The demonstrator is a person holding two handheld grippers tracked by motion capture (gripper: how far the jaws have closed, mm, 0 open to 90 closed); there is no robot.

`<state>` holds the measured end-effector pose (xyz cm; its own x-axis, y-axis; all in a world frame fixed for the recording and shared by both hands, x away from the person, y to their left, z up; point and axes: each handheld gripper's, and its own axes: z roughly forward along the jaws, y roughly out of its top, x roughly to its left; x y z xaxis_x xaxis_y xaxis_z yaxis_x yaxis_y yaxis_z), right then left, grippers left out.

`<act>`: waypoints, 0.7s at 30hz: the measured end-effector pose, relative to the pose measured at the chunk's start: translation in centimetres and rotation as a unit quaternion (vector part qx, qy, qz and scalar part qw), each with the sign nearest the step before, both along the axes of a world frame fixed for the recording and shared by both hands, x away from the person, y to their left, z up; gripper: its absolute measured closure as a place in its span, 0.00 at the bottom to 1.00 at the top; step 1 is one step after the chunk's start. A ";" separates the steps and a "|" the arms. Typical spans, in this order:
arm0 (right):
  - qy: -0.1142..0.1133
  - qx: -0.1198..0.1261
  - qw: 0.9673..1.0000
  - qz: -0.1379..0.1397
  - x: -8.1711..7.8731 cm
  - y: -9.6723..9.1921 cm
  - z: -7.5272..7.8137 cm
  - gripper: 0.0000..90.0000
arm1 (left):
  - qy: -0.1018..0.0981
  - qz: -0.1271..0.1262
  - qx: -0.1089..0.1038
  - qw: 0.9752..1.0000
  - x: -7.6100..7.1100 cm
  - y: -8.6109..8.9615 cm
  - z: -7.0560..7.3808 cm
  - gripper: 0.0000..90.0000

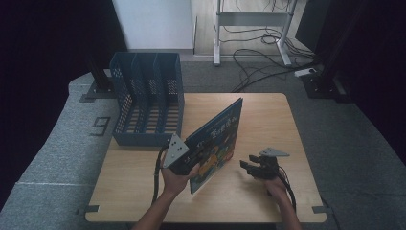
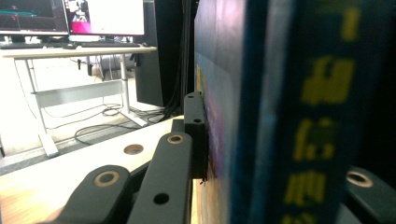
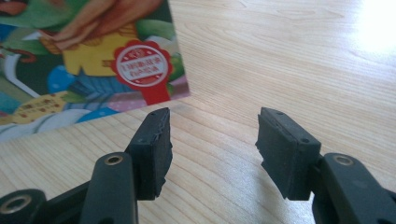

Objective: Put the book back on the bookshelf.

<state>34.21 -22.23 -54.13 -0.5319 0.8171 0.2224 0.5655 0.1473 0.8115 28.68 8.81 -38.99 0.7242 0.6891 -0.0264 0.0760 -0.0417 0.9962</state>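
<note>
High view overhead, facing forward; gripper views close, level; all share book [image 1: 215,143].

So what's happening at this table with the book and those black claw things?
A person holds a gripper in each hand. The left gripper is shut on a colourful picture book, holding it tilted up on edge over the wooden table. The right gripper sits beside it with its fingers apart and nothing between them. A blue slotted file rack stands at the table's far left.
</note>
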 end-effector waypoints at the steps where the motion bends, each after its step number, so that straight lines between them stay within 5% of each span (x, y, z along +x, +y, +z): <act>1: 0.002 0.000 1.000 -0.003 0.0 0.0 -0.1 0.48 | 0.002 0.001 -0.001 1.000 0.0 0.1 0.1 0.91; 13: -0.003 -0.061 0.998 -0.013 0.4 0.5 -1.1 0.48 | 0.004 0.020 -0.021 1.000 0.3 1.8 1.5 0.91; 21: 0.004 -0.074 0.997 -0.026 0.6 0.5 -1.2 0.48 | -0.009 0.033 -0.019 0.999 0.1 2.4 3.2 0.91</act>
<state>34.78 -21.75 -55.33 -0.4873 0.8673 0.1019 0.5818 0.2354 0.7785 28.77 11.25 -35.77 0.6784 0.7335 -0.0416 0.0599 0.0012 0.9982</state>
